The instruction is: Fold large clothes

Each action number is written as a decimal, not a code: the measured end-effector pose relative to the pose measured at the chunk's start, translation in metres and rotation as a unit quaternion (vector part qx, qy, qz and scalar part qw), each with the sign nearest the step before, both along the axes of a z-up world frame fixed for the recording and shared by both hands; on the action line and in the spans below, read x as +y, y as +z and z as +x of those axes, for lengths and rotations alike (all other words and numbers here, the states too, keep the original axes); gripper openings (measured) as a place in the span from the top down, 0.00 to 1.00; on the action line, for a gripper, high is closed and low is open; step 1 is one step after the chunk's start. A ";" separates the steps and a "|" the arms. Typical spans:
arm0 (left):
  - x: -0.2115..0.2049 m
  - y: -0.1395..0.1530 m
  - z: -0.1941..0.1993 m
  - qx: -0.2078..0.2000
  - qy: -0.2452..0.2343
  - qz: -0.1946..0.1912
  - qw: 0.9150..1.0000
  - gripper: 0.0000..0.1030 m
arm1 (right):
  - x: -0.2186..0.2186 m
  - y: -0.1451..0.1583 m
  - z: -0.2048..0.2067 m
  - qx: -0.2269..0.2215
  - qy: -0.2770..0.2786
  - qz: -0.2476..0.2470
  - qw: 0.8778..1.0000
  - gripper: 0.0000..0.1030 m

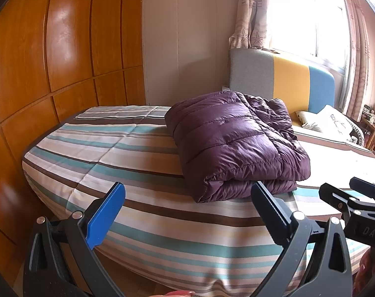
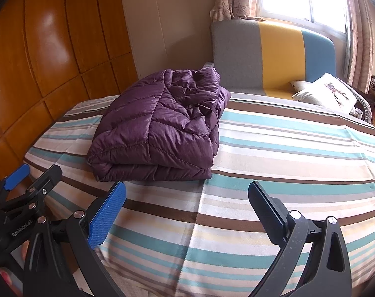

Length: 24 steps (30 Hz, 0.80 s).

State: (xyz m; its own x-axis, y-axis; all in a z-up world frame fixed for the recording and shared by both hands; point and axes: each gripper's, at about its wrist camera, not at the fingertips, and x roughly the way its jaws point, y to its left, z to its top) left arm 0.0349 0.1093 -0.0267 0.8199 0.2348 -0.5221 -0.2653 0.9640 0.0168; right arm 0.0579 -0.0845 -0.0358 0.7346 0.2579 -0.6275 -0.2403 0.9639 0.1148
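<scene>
A purple quilted down jacket (image 1: pixel 234 143) (image 2: pixel 160 131) lies folded into a thick rectangular bundle on the striped bedspread (image 1: pixel 138 163) (image 2: pixel 286 153). My left gripper (image 1: pixel 187 212) hovers open just in front of the bundle's near edge, nothing between its fingers. My right gripper (image 2: pixel 187 210) is open too, held over bare bedspread to the right of the jacket and nearer the bed's foot. The right gripper's black frame shows at the right edge of the left wrist view (image 1: pixel 355 203). The left gripper shows at the lower left of the right wrist view (image 2: pixel 26 188).
A wooden panelled wardrobe (image 1: pixel 51 61) runs close along the bed's left side. A grey, yellow and blue headboard (image 2: pixel 274 54) stands at the far end under a bright window, with two pillows (image 2: pixel 325 91) before it. Wooden floor shows below the bed's foot.
</scene>
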 end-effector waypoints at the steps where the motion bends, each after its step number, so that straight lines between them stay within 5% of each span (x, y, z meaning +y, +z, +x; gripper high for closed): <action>1: 0.000 0.000 0.000 -0.001 0.000 0.000 1.000 0.02 | 0.000 0.000 0.000 -0.001 -0.001 0.000 1.000 0.04; 24: -0.003 -0.002 -0.002 0.004 -0.012 -0.011 1.000 0.02 | 0.001 -0.004 0.002 0.008 0.003 0.000 1.000 0.04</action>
State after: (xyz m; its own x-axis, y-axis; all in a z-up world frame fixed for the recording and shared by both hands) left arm 0.0330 0.1061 -0.0282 0.8210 0.2030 -0.5336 -0.2416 0.9704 -0.0026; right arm 0.0595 -0.0838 -0.0397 0.7231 0.2622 -0.6390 -0.2437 0.9625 0.1191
